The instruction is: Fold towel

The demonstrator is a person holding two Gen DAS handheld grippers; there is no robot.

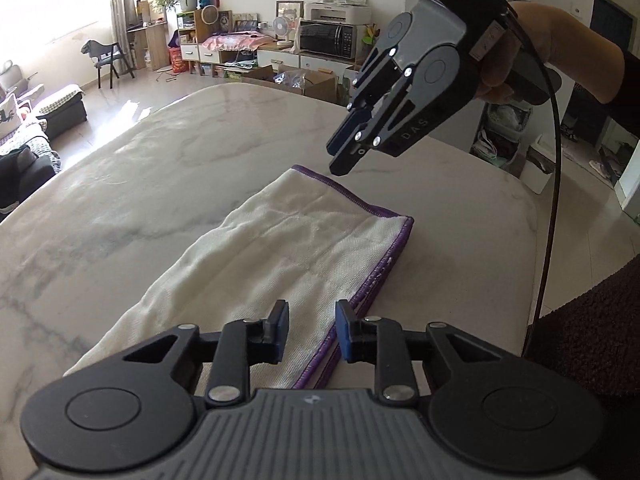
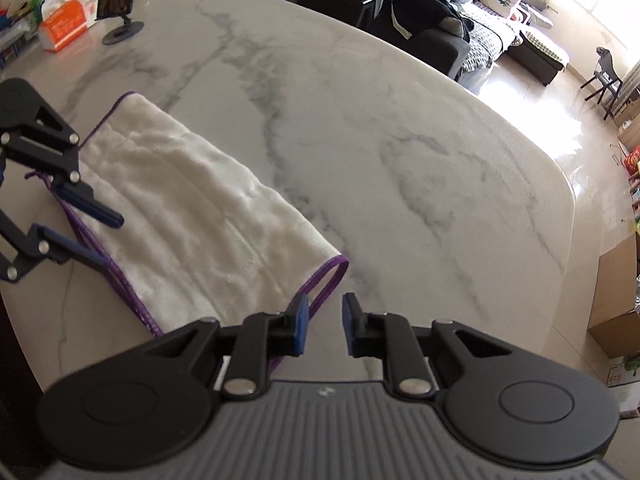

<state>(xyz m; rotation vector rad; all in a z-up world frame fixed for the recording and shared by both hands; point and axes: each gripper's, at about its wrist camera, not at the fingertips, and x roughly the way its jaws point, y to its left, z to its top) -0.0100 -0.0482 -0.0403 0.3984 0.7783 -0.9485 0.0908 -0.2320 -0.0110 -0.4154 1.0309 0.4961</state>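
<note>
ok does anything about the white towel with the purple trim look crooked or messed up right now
Slightly. The white towel with purple trim lies folded on the marble table, but its layers do not line up: at the corner nearest the right gripper the purple edges splay into an open loop. No spill or damage shows. The left gripper is open too.

Ahead of my left gripper, past the marble table (image 1: pixel 120 184), I see a microwave (image 1: pixel 327 38), a printer (image 1: pixel 337 11) and a small fan (image 1: pixel 282 26). Far left of my right gripper sits a tissue box (image 2: pixel 69 20).

Folded towel (image 2: pixel 192 216) on marble table (image 2: pixel 400 160); both tools agape, empty.
</note>
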